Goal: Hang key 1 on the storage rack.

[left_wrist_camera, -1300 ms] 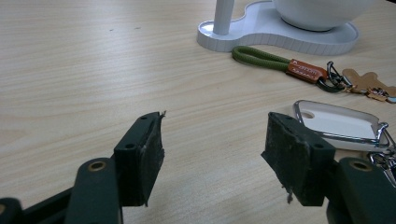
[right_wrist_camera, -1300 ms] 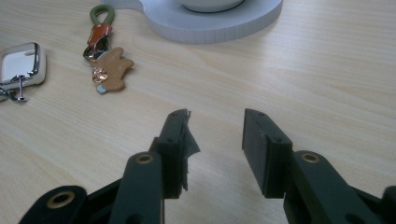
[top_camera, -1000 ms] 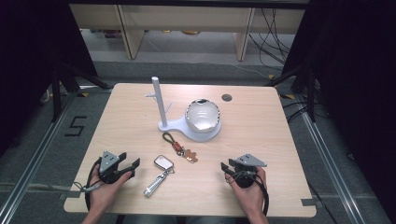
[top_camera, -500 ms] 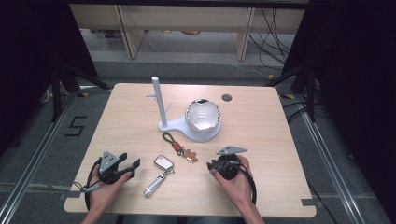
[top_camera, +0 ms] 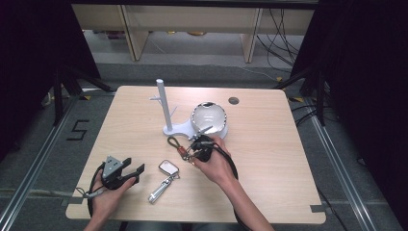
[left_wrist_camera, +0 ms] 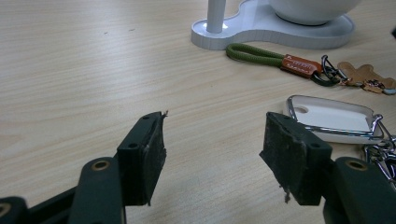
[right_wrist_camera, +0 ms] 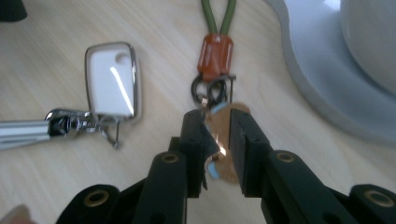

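Nearest, the left hand-held gripper (top_camera: 131, 172) rests at the front left of the tabletop (top_camera: 288, 159) with its jaws spread on nothing, just beside the white key fob (left_wrist_camera: 334, 119). Further in, the right hand-held gripper (right_wrist_camera: 218, 140) has its jaws pressed together on the brown gingerbread-man charm (right_wrist_camera: 223, 154) of the green-loop keychain (top_camera: 177, 144), which lies flat just in front of the white stand (top_camera: 166, 108) and its bowl (top_camera: 209, 118). This looks like the pick-up step; next the keychain probably needs lifting toward the stand's pegs without the charm slipping. A second ago this gripper sat at the front right; its jaws have just been closing.
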Demonstrator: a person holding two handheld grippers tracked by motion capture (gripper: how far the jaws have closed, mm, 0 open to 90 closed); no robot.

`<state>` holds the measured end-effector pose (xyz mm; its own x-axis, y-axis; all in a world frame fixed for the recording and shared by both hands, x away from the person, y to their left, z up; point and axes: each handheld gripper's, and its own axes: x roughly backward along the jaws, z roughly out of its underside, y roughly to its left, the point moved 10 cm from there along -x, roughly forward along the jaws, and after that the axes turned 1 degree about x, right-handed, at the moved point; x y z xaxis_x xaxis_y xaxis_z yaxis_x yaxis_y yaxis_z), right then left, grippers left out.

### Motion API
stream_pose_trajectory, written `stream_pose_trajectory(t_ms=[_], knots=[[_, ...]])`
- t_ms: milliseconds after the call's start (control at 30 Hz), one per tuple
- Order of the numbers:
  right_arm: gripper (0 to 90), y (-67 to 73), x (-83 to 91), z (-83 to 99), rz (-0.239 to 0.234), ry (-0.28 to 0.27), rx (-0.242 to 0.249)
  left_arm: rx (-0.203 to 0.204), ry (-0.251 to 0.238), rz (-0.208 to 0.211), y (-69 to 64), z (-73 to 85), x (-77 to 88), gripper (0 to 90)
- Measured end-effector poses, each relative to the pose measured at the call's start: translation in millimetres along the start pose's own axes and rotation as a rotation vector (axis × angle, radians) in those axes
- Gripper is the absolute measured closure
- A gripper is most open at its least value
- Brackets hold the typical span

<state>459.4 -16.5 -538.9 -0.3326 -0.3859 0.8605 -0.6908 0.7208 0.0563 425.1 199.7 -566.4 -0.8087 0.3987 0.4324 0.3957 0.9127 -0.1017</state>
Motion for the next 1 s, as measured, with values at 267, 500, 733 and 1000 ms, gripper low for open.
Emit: stream_pose_trajectory(t_ms=[267,500,733,1000], knots=[[72.8,-1.5,-27.4,-26.3,0.016,0.061,0.078,-0.005,-0.004,0.006,-0.2,-0.3,-0.1,38.0],[70.1,-4.4,-46.2,-41.2,0.044,0.117,0.058,-0.005,-0.005,0.011,-0.5,-0.3,0.2,38.0],[66.2,-2.3,-58.4,-44.0,0.052,0.164,0.030,-0.009,-0.003,0.007,-0.3,-0.1,0.9,37.9],[62.2,-0.8,-67.9,-43.9,0.049,0.193,0.035,-0.011,0.002,0.006,-0.6,0.2,1.0,37.9]])
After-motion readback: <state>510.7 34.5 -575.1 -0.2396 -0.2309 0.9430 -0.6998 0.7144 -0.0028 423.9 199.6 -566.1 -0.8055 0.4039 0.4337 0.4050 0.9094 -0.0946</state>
